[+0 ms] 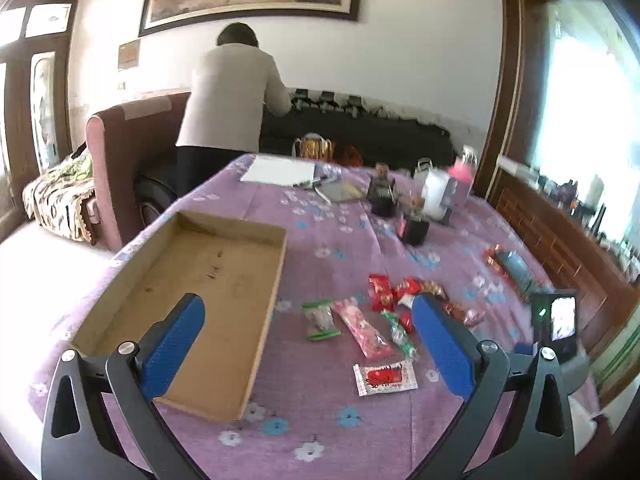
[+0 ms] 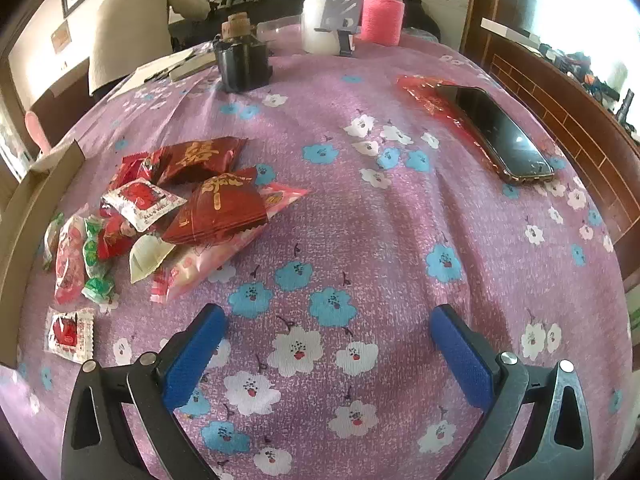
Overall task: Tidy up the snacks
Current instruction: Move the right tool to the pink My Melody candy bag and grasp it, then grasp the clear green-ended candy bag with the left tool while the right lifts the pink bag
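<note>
covering the table is a purple flowered cloth (image 2: pixel 400 216); on it near the left edge a cardboard tray (image 1: pixel 192 280) lies empty, so sorting looks unstarted. snack packets (image 2: pixel 192 200) lie heaped just beside it, ahead-left of the right gripper (image 2: pixel 326 344) and ahead-right of the left gripper (image 1: pixel 308 336), both spread wide, holding nothing.

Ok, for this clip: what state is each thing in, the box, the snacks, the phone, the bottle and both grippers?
Cardboard box: open, empty.
Snack packets: sealed, in a loose pile on the tablecloth, outside the box.
Phone: screen dark, lying flat, partly on a red packet.
Pink-sleeved bottle: upright, capped.
Left gripper: open, holding nothing.
Right gripper: open, holding nothing.
</note>
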